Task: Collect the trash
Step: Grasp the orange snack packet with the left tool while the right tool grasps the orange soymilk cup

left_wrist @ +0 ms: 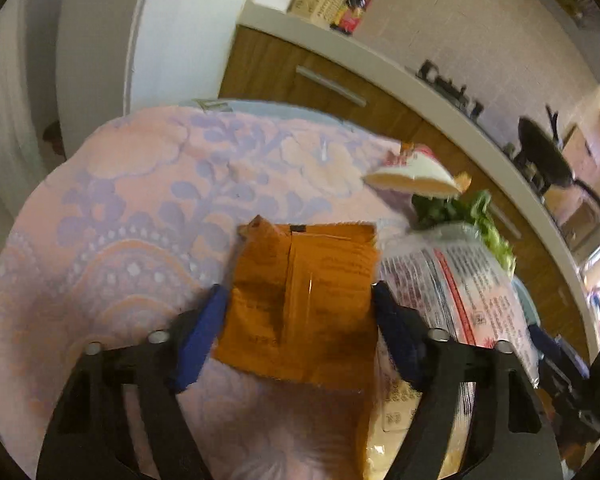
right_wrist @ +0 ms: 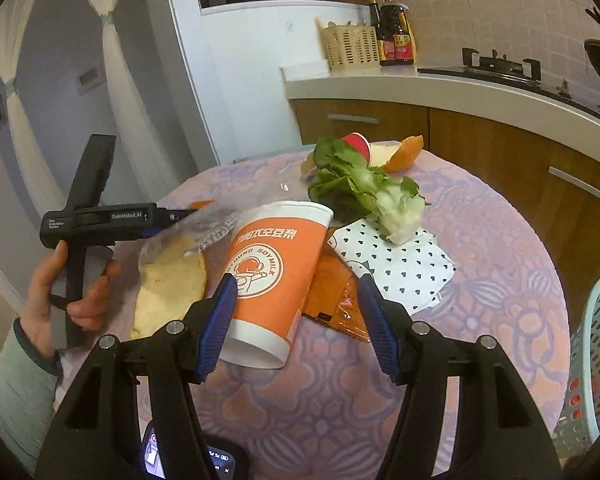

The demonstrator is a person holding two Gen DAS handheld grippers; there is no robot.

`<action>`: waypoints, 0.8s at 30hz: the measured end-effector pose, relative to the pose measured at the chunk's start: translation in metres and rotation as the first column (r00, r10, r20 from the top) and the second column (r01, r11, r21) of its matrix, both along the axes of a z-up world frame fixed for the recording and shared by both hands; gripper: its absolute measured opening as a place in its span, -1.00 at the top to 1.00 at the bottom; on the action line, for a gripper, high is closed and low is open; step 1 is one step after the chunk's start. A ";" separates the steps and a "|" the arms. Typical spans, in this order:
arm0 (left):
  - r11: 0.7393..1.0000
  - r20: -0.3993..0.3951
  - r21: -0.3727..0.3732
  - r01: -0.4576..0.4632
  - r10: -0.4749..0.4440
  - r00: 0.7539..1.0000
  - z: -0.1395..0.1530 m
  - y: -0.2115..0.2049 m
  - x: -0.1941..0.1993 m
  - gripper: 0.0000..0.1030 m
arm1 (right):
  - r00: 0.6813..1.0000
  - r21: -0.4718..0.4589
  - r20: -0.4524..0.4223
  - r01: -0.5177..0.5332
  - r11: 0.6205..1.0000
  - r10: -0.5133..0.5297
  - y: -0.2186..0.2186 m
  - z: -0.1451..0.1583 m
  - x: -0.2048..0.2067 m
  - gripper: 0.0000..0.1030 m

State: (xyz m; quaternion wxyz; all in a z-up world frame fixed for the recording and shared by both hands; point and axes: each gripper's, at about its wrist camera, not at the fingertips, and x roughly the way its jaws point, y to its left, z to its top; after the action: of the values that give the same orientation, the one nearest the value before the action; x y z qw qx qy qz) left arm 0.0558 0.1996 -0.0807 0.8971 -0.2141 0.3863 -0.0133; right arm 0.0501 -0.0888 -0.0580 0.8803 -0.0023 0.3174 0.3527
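The left gripper brackets an orange packet, contact unclear, while the right gripper, spread wide, straddles the tipped cup, ready to clamp it for the basket.

At upper right, a wicker basket and sauce bottles stand beside a stove on the counter.

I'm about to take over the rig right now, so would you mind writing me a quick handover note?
Left hand-held gripper: open, straddling the orange wrapper, not clamped.
Right hand-held gripper: open, empty, around the orange soy milk cup lying on its side.
On the table: bagged bread, leafy greens, polka-dot paper, small red cup.
Blue basket sits at the right edge; contents unclear.
Left to do: all the trash on the table.
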 end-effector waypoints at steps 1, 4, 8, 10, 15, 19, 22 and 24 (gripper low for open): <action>1.000 0.008 -0.017 -0.004 0.004 1.000 0.000 0.003 0.000 -0.18 | 1.000 -0.005 0.000 -0.009 1.000 0.009 0.002 0.000 -0.001 -0.26; 0.999 0.029 -0.049 -0.019 0.020 0.999 -0.001 0.009 -0.002 -0.11 | 1.000 -0.026 0.007 -0.004 1.000 0.004 0.006 -0.001 -0.001 -0.43; 0.997 0.124 -0.073 -0.022 0.031 0.992 0.008 0.012 -0.014 -0.05 | 1.000 -0.060 -0.019 -0.007 0.998 0.005 0.014 -0.004 0.002 -0.43; 0.996 0.154 -0.086 -0.025 0.038 0.987 0.011 0.014 -0.019 -0.05 | 0.999 -0.042 -0.048 -0.020 0.999 0.018 0.015 -0.005 0.005 -0.44; 0.997 0.205 -0.058 -0.047 0.058 0.977 0.020 0.011 -0.028 -0.05 | 0.988 -0.039 -0.152 -0.032 0.999 0.026 0.035 -0.013 0.016 -0.44; 0.998 0.222 -0.005 -0.060 0.060 0.973 0.025 0.004 -0.029 -0.05 | 0.991 -0.125 -0.133 -0.030 0.992 0.013 0.054 -0.017 0.014 -0.20; 0.998 0.228 0.004 -0.065 0.062 0.972 0.026 0.004 -0.029 -0.05 | 0.993 -0.121 -0.114 -0.011 0.993 -0.003 0.049 -0.014 0.010 -0.18; 0.998 0.237 0.005 -0.065 0.062 0.970 0.028 0.003 -0.030 -0.05 | 0.993 -0.106 -0.112 0.008 0.994 -0.020 0.041 -0.011 0.008 -0.17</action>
State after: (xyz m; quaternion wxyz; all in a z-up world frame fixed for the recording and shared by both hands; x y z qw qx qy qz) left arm 0.0255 0.2030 -0.0523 0.9380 -0.2175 0.2697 -0.0074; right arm 0.0581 -0.0481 -0.0691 0.8620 -0.0265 0.3849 0.3288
